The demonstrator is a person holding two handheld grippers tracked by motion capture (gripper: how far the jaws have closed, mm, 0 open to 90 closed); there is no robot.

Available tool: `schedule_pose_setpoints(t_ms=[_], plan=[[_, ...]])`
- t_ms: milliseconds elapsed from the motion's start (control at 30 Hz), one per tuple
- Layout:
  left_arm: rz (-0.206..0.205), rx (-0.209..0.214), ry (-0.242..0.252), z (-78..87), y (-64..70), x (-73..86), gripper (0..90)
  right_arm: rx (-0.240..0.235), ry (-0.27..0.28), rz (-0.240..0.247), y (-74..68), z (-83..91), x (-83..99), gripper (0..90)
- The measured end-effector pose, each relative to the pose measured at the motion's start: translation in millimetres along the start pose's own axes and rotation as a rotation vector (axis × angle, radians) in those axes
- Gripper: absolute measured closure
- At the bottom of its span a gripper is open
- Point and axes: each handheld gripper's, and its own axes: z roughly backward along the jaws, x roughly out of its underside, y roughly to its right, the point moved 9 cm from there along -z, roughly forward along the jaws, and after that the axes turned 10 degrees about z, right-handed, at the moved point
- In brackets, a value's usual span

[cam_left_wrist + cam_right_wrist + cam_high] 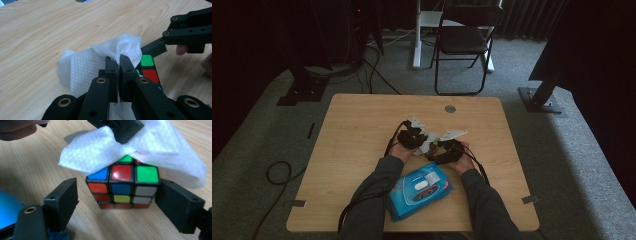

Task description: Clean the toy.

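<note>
Left gripper (118, 65), jaws closed on a wipe (100, 60), presses it onto the cube (123, 183) at mid-table. Right gripper (116, 202), wide open, flanks the cube, one jaw touching. Step: wiping the top face. Next: steady the cube and sweep across.

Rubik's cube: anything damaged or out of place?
Nothing stands out. The Rubik's cube sits flat on the table, layers aligned. The left gripper presses a wet wipe onto its top; the right gripper brackets it.

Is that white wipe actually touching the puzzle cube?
Touching. In the right gripper view the wet wipe, pinched in the left gripper, drapes onto the top of the Rubik's cube, covering its far edge with no gap.
</note>
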Motion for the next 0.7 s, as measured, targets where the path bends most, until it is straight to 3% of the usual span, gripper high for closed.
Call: schedule_pose_setpoints(t_ms=[233,700], plan=[[-0.018,0.008,-0.004,-2.8,7.2,-1.2,87.2,0.04,-0.045,-0.013,8.6,-7.0,10.1,21.5],[-0.03,0.007,0.003,0.0,7.0,0.9,85.3,0.038,-0.08,-0.004,9.6,-11.8,17.1,29.2]])
